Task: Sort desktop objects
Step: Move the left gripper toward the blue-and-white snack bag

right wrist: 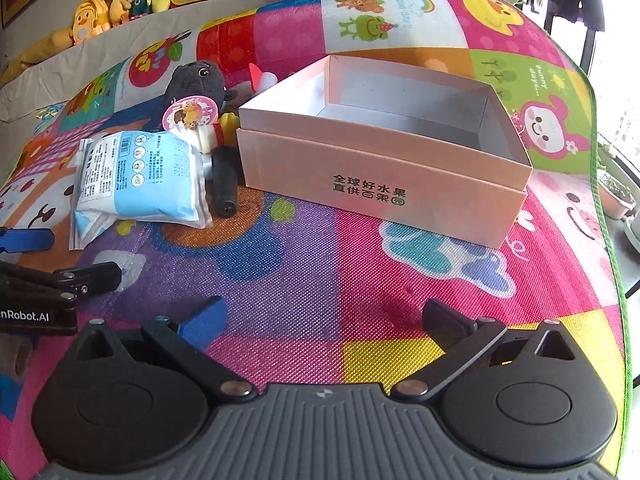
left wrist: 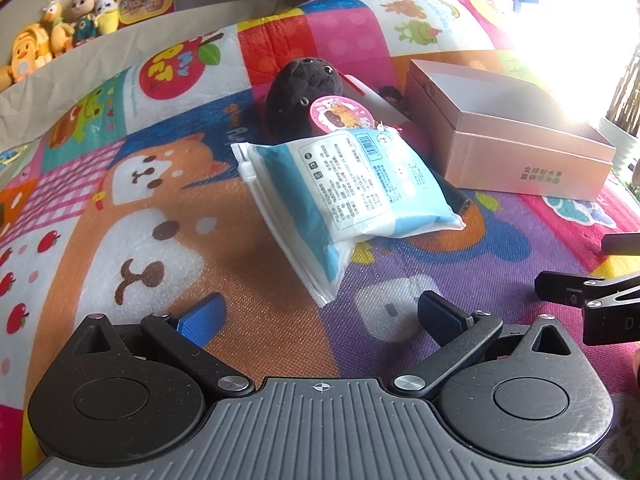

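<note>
A blue-and-white sealed packet lies on the colourful play mat, leaning on a dark plush toy with a round pink tag. A black cylinder lies between packet and box. An empty pink cardboard box stands open to the right. My left gripper is open and empty, just short of the packet's near corner. My right gripper is open and empty, in front of the box.
A small yellow-and-white toy sits behind the packet next to the box. Plush toys line a ledge at the far left. The mat's right edge drops off toward potted plants.
</note>
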{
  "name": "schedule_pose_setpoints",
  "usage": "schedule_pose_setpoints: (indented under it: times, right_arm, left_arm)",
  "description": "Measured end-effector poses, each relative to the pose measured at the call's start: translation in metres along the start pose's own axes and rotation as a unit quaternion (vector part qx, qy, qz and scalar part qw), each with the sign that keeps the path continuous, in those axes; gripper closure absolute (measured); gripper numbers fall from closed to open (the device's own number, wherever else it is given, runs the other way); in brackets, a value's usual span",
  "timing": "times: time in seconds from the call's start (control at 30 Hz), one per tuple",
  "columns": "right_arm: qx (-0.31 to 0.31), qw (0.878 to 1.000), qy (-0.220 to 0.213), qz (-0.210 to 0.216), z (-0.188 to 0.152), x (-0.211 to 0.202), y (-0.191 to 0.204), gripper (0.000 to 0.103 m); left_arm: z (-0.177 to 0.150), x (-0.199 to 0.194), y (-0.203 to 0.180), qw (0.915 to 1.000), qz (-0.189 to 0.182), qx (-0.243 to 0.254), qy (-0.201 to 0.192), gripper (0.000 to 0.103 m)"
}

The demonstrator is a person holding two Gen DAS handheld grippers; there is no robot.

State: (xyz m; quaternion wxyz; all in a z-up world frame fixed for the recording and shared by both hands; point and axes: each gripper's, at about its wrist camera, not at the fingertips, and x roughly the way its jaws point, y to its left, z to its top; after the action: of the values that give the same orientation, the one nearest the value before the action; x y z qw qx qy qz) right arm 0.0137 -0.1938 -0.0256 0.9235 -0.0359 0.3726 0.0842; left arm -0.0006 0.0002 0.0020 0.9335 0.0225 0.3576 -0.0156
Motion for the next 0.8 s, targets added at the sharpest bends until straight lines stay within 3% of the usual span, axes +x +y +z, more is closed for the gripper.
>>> schedule_pose_setpoints:
  times: [0.33, 0.5, 0.8]
  right_arm:
    - [0.007, 1.0, -0.014, 0.002, -0.003, -0.001, -0.001, 0.0]
    - [0.007, 1.0, -0.013, 0.003, -0.003, 0.0, -0.002, 0.0]
    - [0.004, 1.0, -0.01, 0.003, -0.003, 0.0, -0.002, 0.0]
  left_arm:
    - [0.001, -0.007, 0.011, 0.999, -0.037, -0.017, -0.019, 0.0]
    - [0.015, -0.02, 0.009, 0.9977, -0.029, 0.009, -0.061, 0.0]
    - [0.045, -0.001, -0.007, 0.9948, -0.037, 0.047, -0.083, 0.0]
